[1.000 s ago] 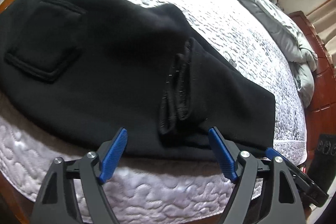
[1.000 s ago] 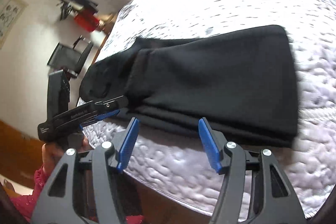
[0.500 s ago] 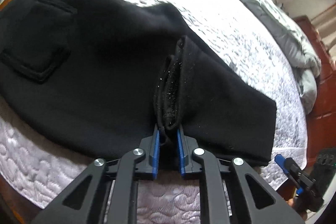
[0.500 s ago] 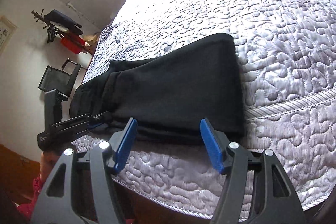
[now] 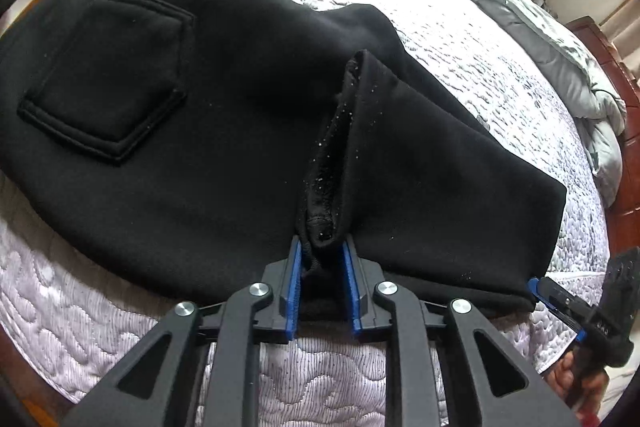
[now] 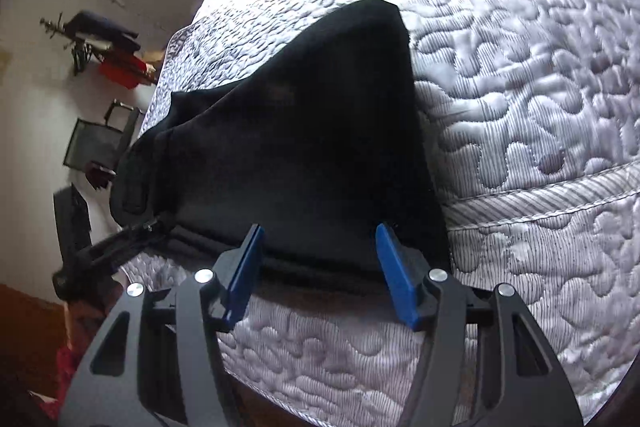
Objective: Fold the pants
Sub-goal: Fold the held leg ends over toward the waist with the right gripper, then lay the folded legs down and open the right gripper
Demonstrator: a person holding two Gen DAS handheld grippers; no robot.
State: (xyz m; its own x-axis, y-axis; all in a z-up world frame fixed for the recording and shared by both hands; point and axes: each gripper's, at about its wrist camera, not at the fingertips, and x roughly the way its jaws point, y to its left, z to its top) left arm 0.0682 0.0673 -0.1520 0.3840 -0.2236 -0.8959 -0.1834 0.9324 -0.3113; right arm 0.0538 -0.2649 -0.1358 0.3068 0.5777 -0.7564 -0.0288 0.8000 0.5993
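Black pants (image 5: 224,131) lie along the near edge of a quilted white bed, with a back pocket (image 5: 104,75) at the left. My left gripper (image 5: 320,259) is shut on a bunched cuff of the pants (image 5: 324,195) near the bed's edge. In the right wrist view the pants (image 6: 304,147) lie folded lengthwise. My right gripper (image 6: 318,247) is open, its blue pads straddling the near edge of the pants close to their right end. The right gripper also shows in the left wrist view (image 5: 560,303) at the pants' right corner. The left gripper shows in the right wrist view (image 6: 132,231).
The quilted bedspread (image 6: 520,87) extends far and to the right. A grey duvet (image 5: 560,39) is bunched at the far right of the bed by a wooden headboard (image 5: 624,75). A chair (image 6: 96,143) and a rack with red items (image 6: 116,63) stand by the wall.
My left gripper closed on the pants' cuff and now lifts it slightly. My right gripper moved closer to the pants' near edge, still open.
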